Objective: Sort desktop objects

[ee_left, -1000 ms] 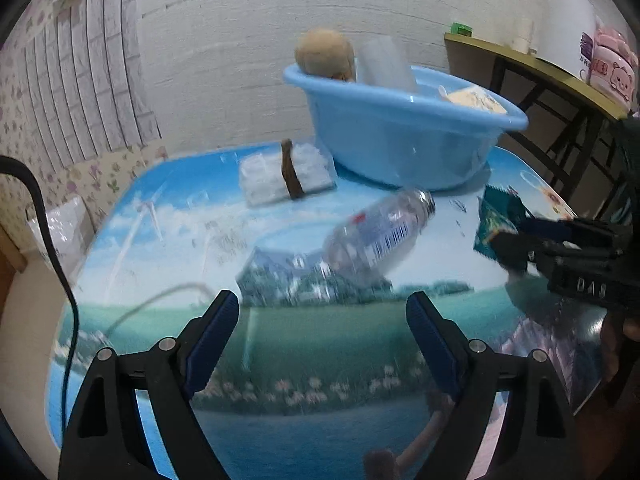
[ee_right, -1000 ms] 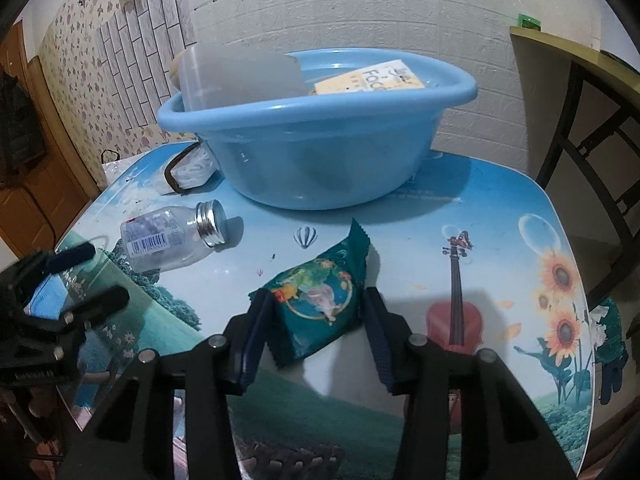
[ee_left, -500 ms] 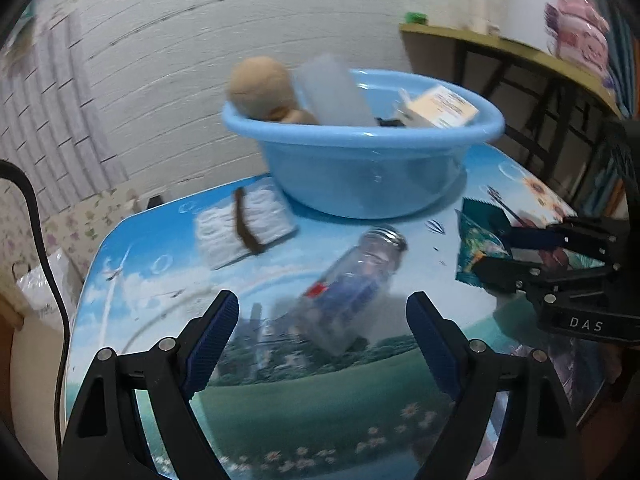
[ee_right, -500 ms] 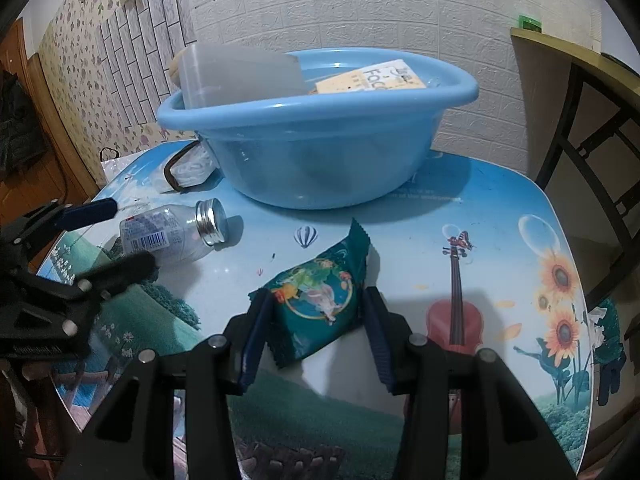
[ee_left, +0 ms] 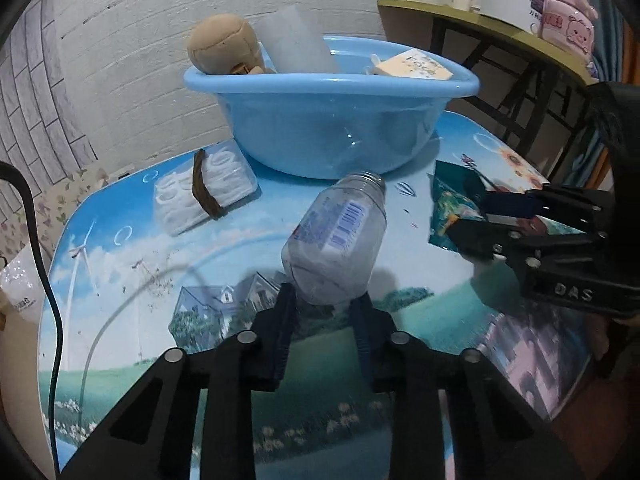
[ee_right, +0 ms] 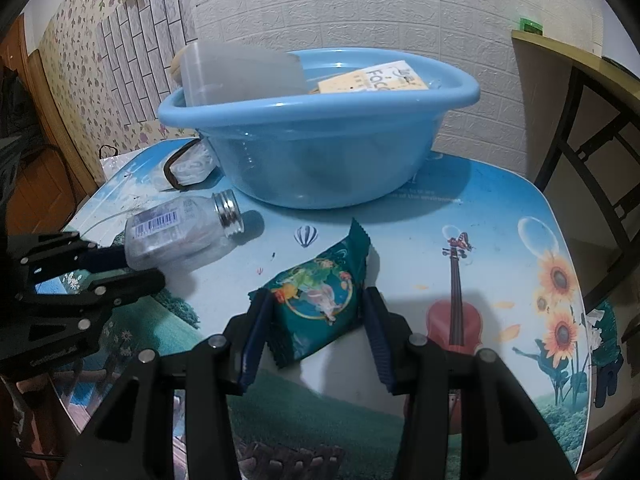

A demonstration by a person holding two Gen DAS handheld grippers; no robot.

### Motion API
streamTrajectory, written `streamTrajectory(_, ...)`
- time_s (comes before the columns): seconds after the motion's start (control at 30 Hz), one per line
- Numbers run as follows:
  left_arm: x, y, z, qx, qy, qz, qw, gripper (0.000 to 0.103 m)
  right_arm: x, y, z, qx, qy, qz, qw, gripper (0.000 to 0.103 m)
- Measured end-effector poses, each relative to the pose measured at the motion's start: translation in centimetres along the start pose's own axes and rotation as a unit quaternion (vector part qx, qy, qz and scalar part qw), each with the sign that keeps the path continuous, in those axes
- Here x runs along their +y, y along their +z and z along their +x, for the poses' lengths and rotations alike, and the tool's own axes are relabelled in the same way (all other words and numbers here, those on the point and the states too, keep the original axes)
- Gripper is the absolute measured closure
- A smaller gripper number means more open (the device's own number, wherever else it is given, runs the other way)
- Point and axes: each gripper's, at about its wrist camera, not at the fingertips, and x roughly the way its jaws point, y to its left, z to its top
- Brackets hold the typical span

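Now left gripper angled down, just clamped bottle base.

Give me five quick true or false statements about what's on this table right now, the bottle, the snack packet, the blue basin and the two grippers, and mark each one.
1. The left gripper is closed on the base end of the clear bottle. True; its jaws have just been closing.
2. The bottle stands upright. False: it lies on its side, silver cap toward the blue basin.
3. The right gripper has the green snack packet between its fingers. True.
4. The blue basin is empty. False: a tan plush toy, a frosted plastic cup and a cream card sit in it.
5. The tissue pack is inside the basin. False: it lies on the table beside it.
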Motion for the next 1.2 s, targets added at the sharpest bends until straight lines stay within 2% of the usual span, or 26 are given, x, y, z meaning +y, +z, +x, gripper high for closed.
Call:
streamTrajectory(0.03,0.0,-0.1,-0.2,0.0,-0.005,-0.001,1.0,0.091,0.0,0.0,0.0,0.0,0.0,0.0,1.0,0.058)
streamTrajectory(0.07,-0.1,-0.2,-0.3,0.002,-0.009,-0.002,1.0,0.102,0.0,0.0,0.0,0.0,0.0,0.0,1.0,0.058)
streamTrajectory(0.13,-0.2,-0.4,-0.5,0.002,-0.012,-0.002,0.9999,0.103,0.0,0.0,0.0,0.0,0.0,0.0,1.0,0.058)
streamTrajectory(0.2,-0.2,-0.5,-0.5,0.0,0.008,0.001,1.0,0.099,0.0,0.0,0.0,0.0,0.0,0.001,1.0,0.057)
streamTrajectory(0.23,-0.2,-0.5,-0.5,-0.004,0.022,0.001,0.9998,0.095,0.0,0.0,0.0,0.0,0.0,0.0,1.0,0.057)
streamTrajectory(0.27,0.0,-0.5,-0.5,-0.006,0.034,-0.003,0.9994,0.082,0.0,0.0,0.0,0.0,0.0,0.0,1.0,0.057)
streamTrajectory(0.3,0.4,-0.4,-0.5,-0.007,0.039,-0.007,0.9992,0.061,0.0,0.0,0.0,0.0,0.0,0.001,1.0,0.057)
streamTrajectory(0.33,0.6,-0.3,-0.6,-0.011,0.044,-0.012,0.9989,0.051,0.0,0.0,0.0,0.0,0.001,0.001,1.0,0.057)
streamTrajectory(0.37,0.7,-0.2,-0.6,-0.018,0.047,-0.015,0.9986,0.036,0.0,0.0,0.0,0.0,0.001,0.001,1.0,0.057)
streamTrajectory(0.4,0.8,0.0,-0.8,-0.027,0.049,-0.016,0.9983,0.03,0.0,0.0,0.0,0.0,0.002,0.002,1.0,0.057)
streamTrajectory(0.57,0.4,1.4,-0.5,-0.036,0.056,0.009,0.9977,0.022,0.1,0.1,-0.1,0.0,0.003,0.002,1.0,0.057)
streamTrajectory(0.7,0.0,2.6,0.9,-0.023,0.059,0.022,0.9977,0.022,0.0,0.0,-0.1,-0.003,0.007,0.007,1.0,0.058)
streamTrajectory(0.77,-0.2,3.0,1.3,-0.015,0.046,0.021,0.9986,0.022,-0.5,0.1,-0.2,-0.006,0.016,0.02,1.0,0.058)
streamTrajectory(0.83,-0.2,3.1,1.5,-0.01,0.029,0.018,0.9994,0.036,-0.8,0.1,-0.3,-0.009,0.017,0.031,0.999,0.058)
streamTrajectory(0.87,-0.2,3.1,1.7,-0.005,0.032,0.017,0.9993,0.051,-0.8,0.2,-0.4,-0.008,0.012,0.03,0.999,0.058)
streamTrajectory(1.03,-0.3,2.3,1.3,-0.009,0.031,0.028,0.9991,0.057,-0.1,-0.1,-1.0,-0.011,0.015,0.017,1.0,0.058)
streamTrajectory(1.2,0.7,2.1,0.1,-0.017,0.03,-0.002,0.9994,0.06,-0.5,0.4,-2.8,-0.025,0.016,0.031,0.999,0.058)
